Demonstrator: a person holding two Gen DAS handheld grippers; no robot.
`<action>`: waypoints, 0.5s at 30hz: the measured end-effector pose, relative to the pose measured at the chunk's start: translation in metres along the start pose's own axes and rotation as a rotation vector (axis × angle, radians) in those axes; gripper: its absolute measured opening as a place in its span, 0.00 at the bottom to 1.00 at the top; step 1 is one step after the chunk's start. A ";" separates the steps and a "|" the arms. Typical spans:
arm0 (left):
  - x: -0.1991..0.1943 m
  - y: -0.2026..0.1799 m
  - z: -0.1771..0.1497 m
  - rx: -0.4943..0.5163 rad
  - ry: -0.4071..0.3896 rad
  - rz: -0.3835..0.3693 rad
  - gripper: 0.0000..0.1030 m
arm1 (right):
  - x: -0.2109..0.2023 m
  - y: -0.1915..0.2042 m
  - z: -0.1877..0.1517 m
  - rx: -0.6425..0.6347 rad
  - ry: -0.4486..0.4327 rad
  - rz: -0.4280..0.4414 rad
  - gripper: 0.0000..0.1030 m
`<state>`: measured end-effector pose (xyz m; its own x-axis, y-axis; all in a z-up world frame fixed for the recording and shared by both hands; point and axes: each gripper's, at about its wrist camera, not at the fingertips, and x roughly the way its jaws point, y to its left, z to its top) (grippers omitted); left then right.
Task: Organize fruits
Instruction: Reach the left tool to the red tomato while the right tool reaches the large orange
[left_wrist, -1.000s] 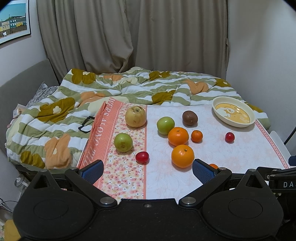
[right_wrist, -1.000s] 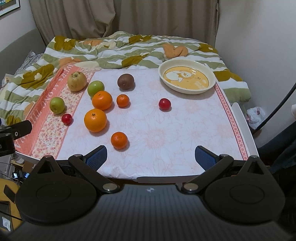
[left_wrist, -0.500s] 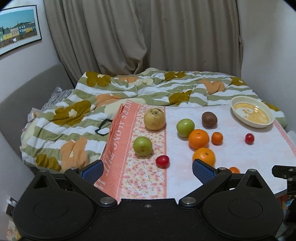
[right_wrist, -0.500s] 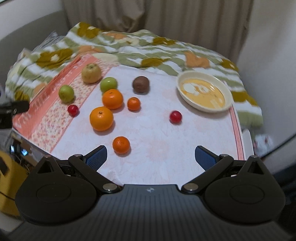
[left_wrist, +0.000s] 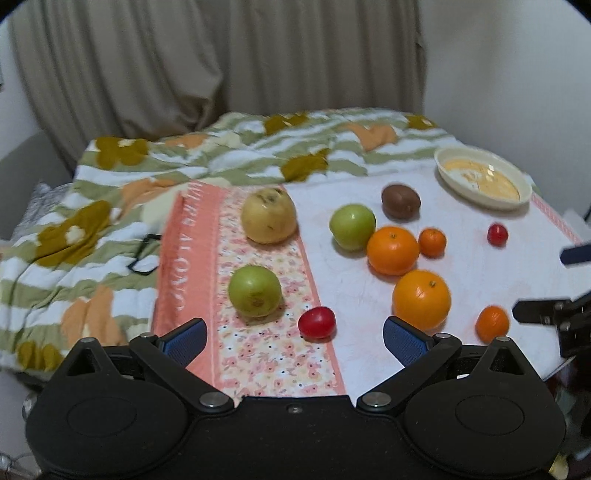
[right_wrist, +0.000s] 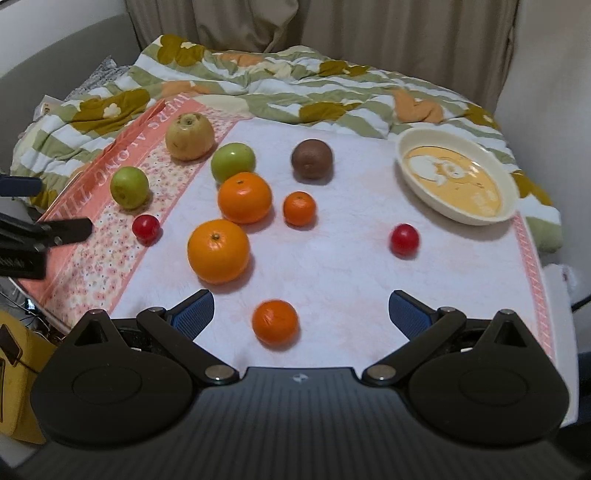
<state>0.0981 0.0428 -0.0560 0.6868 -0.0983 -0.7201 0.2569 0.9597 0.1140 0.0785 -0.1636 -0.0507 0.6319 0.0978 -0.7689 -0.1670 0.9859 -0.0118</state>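
- The right gripper (right_wrist: 298, 314) hangs over the near edge of the table with its jaws spread wide and nothing between them; a small mandarin (right_wrist: 275, 322) lies on the cloth in the gap, touching neither pad.
- The left gripper (left_wrist: 293, 336) is likewise wide open and empty, low over the flowered strip of the cloth; a small red fruit (left_wrist: 317, 322) lies just ahead of it, with a green apple (left_wrist: 255, 291) beyond.
- The mandarin looks light and soft-skinned. It should give a little under the pads, so a gentle squeeze across its widest middle seems best; a hard one could bruise it.
- The two large oranges (right_wrist: 218, 250) look heavier and firmer. Being round, they could roll away if nudged off-centre.
- The red fruits look smooth and glossy, probably slippery and easy to crush.
- The kiwi (right_wrist: 311, 159) and yellow pear (right_wrist: 189, 136) lie farther back.
- The empty bowl (right_wrist: 511, 192) stands at the far right corner, well apart from the fruit cluster, and is the likely place for them.
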 end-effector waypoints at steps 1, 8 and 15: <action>0.009 0.001 -0.001 0.010 0.015 -0.017 0.98 | 0.006 0.003 0.001 -0.012 -0.001 0.003 1.00; 0.058 0.005 -0.006 0.048 0.098 -0.123 0.81 | 0.044 0.018 0.004 -0.087 0.014 0.076 1.00; 0.084 0.008 -0.001 0.052 0.117 -0.160 0.62 | 0.067 0.031 0.009 -0.149 0.024 0.123 0.99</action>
<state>0.1572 0.0427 -0.1164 0.5517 -0.2146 -0.8060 0.3932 0.9191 0.0244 0.1229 -0.1252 -0.0966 0.5819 0.2115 -0.7853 -0.3532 0.9355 -0.0098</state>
